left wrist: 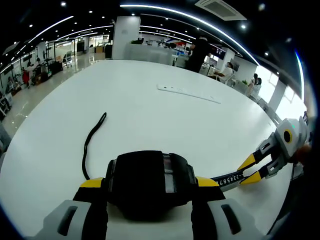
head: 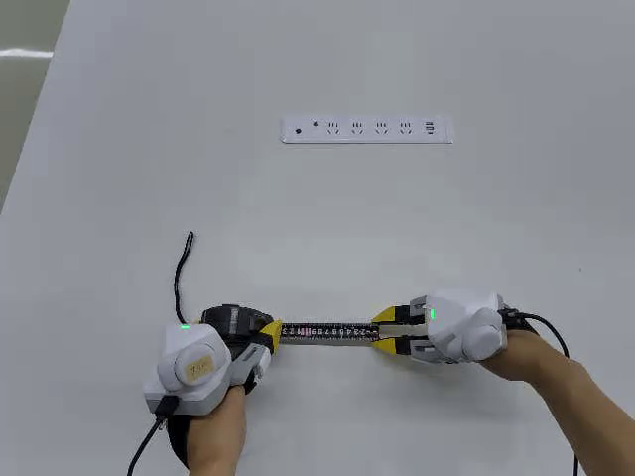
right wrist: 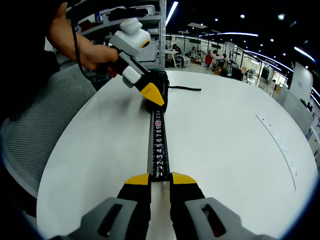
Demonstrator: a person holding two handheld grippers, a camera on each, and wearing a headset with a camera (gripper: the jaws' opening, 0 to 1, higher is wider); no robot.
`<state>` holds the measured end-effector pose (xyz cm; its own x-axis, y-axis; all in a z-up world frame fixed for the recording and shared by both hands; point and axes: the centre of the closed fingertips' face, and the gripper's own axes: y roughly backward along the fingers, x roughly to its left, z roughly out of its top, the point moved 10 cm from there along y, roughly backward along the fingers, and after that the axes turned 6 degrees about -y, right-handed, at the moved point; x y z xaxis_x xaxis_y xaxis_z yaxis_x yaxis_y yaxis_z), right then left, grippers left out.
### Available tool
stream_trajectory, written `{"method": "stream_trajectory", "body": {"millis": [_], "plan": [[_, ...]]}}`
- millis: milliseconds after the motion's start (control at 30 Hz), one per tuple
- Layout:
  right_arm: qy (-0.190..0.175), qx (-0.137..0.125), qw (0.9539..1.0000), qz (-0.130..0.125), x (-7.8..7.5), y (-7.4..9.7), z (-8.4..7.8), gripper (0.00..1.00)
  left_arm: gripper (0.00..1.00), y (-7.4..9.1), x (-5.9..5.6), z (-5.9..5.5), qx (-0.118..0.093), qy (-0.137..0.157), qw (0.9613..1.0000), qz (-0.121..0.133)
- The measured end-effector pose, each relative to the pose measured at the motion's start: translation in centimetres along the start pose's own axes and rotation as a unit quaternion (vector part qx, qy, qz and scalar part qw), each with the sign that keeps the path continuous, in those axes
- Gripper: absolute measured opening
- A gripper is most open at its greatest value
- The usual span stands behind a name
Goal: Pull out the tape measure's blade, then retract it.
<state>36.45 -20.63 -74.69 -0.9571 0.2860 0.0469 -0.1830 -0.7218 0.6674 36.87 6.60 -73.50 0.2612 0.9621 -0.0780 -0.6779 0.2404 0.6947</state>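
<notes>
The tape measure's case (head: 236, 321), black, blocky and ribbed, is clamped between the yellow-tipped jaws of the left gripper (left wrist: 150, 184) and rests on the table (head: 446, 228). From the case's right side a short length of blade (right wrist: 159, 140) is drawn out: a thin, stiff strip printed with black and red numbers, lying flat just over the table. Its far end is pinched in the right gripper (right wrist: 160, 179), whose jaws are set narrow, one on each edge of the strip.

The blade's long axis runs straight from the case to the right gripper, crosswise in front of the person. The coming move is judged to turn on this line: a further pull would be made directly away from the case, and a retraction directly back toward it, with the case held fast by the left gripper.

Beyond the case, a thin black strap (head: 182, 270) trails loosely over the smooth white surface. Well beyond the case, a long, flat white power strip (head: 367, 130) is laid parallel to the blade.
</notes>
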Motion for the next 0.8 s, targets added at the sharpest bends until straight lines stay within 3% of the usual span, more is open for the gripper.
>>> {"method": "stream_trajectory", "body": {"millis": [800], "plan": [[0.000, -0.008, 1.0000, 0.003, 0.1, -1.8, 1.3, 0.12, 0.65, 0.0, 0.1, 0.1, 0.006, 0.000, 1.0000, -0.006]]}}
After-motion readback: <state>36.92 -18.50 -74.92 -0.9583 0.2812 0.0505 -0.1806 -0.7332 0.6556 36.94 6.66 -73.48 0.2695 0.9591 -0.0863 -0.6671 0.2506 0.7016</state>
